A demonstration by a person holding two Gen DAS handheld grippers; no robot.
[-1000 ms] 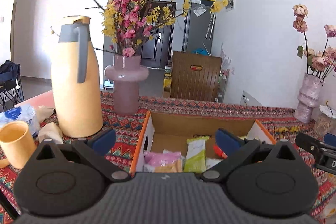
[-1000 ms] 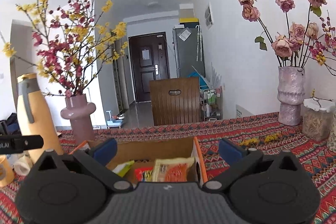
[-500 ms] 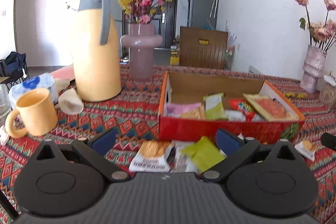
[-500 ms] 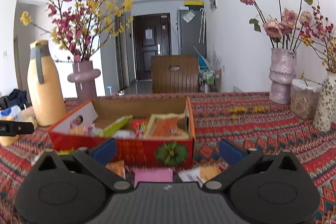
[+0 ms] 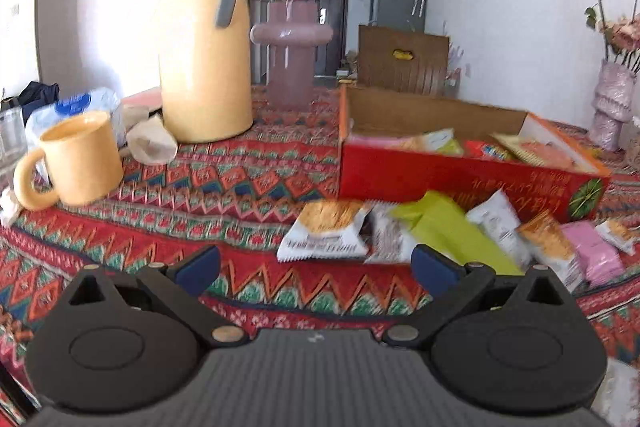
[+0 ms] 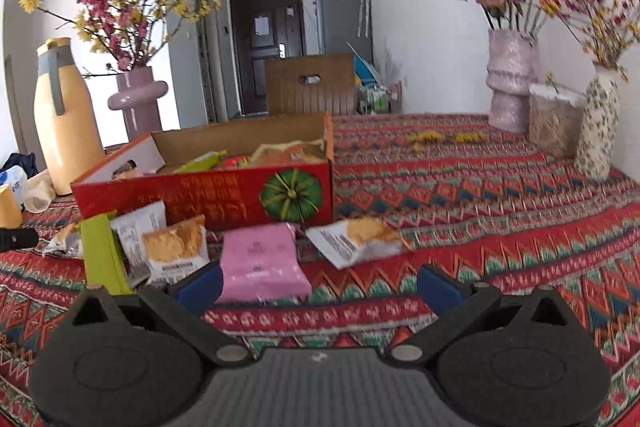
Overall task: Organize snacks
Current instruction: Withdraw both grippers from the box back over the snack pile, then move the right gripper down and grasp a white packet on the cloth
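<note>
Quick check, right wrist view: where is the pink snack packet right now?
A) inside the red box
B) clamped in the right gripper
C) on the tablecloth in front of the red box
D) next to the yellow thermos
C: the pink snack packet lies flat on the tablecloth just in front of the red box, and the right gripper is open with nothing in it.
</note>
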